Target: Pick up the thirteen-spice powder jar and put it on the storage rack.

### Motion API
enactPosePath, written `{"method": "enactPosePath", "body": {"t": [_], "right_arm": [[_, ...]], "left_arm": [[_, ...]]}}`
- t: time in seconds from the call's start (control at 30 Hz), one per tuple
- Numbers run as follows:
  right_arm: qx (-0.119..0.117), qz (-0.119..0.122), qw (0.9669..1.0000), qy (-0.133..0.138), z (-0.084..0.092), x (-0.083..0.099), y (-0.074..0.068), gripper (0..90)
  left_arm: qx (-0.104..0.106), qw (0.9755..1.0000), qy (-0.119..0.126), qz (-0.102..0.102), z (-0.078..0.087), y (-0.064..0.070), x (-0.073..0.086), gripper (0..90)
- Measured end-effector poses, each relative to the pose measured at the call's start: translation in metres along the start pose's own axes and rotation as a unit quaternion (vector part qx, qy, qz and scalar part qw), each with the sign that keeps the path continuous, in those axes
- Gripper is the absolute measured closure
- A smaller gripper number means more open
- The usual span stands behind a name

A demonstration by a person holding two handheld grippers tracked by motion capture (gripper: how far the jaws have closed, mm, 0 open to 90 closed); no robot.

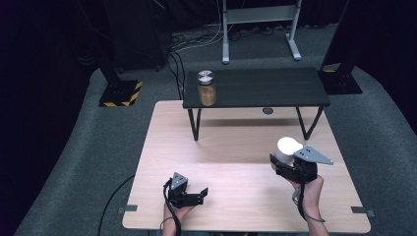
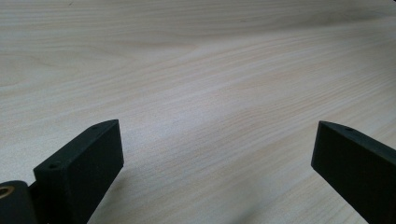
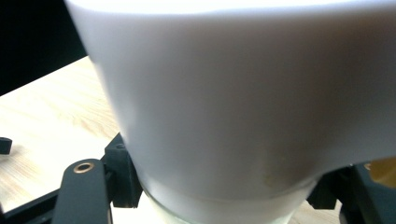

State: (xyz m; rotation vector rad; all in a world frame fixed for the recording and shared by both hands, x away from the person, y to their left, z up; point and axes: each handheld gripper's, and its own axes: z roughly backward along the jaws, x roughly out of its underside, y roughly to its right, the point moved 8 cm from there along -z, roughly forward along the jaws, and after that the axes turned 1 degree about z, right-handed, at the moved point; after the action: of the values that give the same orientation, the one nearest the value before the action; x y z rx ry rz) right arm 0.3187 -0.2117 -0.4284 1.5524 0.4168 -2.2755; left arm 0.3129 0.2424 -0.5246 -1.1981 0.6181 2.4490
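Note:
My right gripper (image 1: 283, 160) is shut on a white container (image 1: 288, 146), held upright over the right side of the wooden table (image 1: 231, 152). In the right gripper view the white container (image 3: 243, 93) looms large, and the black jaws of the right gripper (image 3: 224, 189) press on its lower part from both sides. Near the table's front edge my left gripper (image 1: 201, 195) rests low, open. In its own view the left gripper (image 2: 217, 133) has its jaws wide apart, with bare wood between them.
A low black shelf (image 1: 265, 87) on thin legs stands across the far half of the table. A glass jar (image 1: 207, 88) with a silver lid and brown contents sits on its left end. Grey carpet, cables and stand bases lie beyond.

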Motion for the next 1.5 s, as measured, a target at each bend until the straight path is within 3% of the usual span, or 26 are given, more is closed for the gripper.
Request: {"method": "enactPosePath", "body": {"t": [0.73,1.5], "right_arm": [[0.0,0.001,1.0,0.003,-0.004,-0.013,0.006,29.6],[0.007,0.005,1.0,0.004,-0.007,-0.031,0.016,29.7]], "left_arm": [[-0.001,0.9999,-0.016,0.001,-0.002,0.0,-0.002,2.7],[-0.002,0.9999,-0.01,0.0,-0.001,0.001,-0.001,2.7]]}}
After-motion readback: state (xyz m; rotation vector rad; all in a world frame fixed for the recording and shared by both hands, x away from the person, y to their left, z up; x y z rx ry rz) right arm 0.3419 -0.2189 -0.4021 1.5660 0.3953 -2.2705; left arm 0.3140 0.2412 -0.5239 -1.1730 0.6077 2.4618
